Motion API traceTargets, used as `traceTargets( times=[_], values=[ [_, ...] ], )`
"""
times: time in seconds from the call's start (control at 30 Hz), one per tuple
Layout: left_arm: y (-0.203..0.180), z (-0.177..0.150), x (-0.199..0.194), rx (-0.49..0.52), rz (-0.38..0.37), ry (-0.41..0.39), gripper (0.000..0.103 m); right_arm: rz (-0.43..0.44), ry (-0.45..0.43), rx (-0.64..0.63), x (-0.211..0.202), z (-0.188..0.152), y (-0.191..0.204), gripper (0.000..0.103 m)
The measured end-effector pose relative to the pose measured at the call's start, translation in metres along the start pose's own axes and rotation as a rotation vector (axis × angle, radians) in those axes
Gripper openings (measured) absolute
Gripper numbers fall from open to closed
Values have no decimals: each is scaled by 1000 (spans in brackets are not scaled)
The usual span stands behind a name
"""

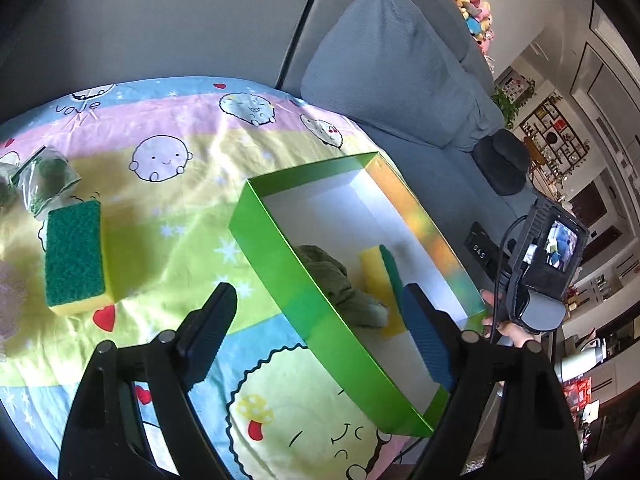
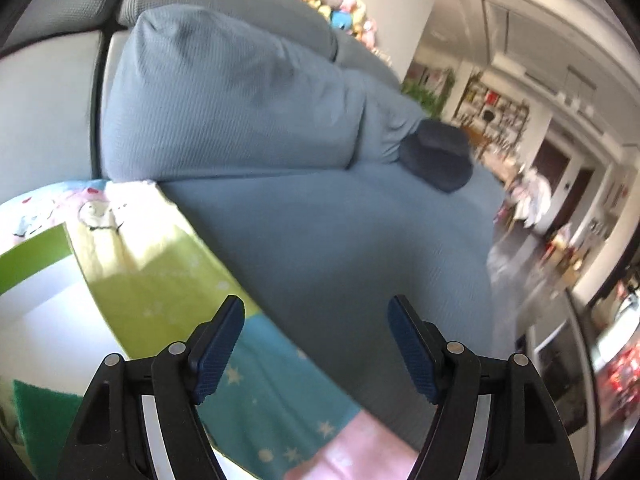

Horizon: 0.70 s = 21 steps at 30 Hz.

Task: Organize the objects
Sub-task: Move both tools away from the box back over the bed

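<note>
A green box (image 1: 276, 248) with a white inside lies on the cartoon-print cloth (image 1: 180, 208). Inside it lie a green cloth bundle (image 1: 340, 284) and a yellow-and-green sponge (image 1: 380, 276) on its edge. A second yellow-and-green sponge (image 1: 74, 256) lies on the cloth to the left. A clear bag with green contents (image 1: 44, 180) lies behind it. My left gripper (image 1: 320, 312) is open and empty, astride the box's near wall. My right gripper (image 2: 316, 328) is open and empty above the cloth's edge; it also shows in the left wrist view (image 1: 540, 268) beside the box's right corner. The box (image 2: 36, 256) and a sponge (image 2: 44, 420) show at far left in the right wrist view.
The cloth covers a grey sofa seat (image 2: 340, 248) with a large blue-grey cushion (image 1: 392, 68) behind the box. A dark round object (image 2: 436, 156) sits on the sofa to the right. A pale fuzzy object (image 1: 10, 300) lies at the cloth's left edge. Shelves and furniture stand far right.
</note>
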<state>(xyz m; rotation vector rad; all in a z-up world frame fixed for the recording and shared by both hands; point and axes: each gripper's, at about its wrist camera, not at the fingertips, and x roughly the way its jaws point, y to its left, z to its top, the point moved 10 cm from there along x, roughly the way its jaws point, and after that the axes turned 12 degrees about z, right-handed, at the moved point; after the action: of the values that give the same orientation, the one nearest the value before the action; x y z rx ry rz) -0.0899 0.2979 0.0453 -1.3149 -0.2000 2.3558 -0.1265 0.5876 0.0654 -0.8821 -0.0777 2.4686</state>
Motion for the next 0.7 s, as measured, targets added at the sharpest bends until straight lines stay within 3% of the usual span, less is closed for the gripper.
traceTargets(
  times=[0.17,0.37,0.5,0.63,0.7],
  values=[
    [8,1,-6,-20,-4,-2,83,49,-85,65,-9,13,-16,76],
    [23,-3,-11,0,56,-10,83,163,29,122,23,-7,-8,78],
    [41,-3,-14,-27,80,-9,83,80,38,8,23,-12,4,78],
    [53,-2,-21,-59,87,-13,83,118,8,-97,12,-13,33,78],
    [59,0,-24,-83,112,-28,83,79,-14,-195,6,-13,49,78]
  ],
)
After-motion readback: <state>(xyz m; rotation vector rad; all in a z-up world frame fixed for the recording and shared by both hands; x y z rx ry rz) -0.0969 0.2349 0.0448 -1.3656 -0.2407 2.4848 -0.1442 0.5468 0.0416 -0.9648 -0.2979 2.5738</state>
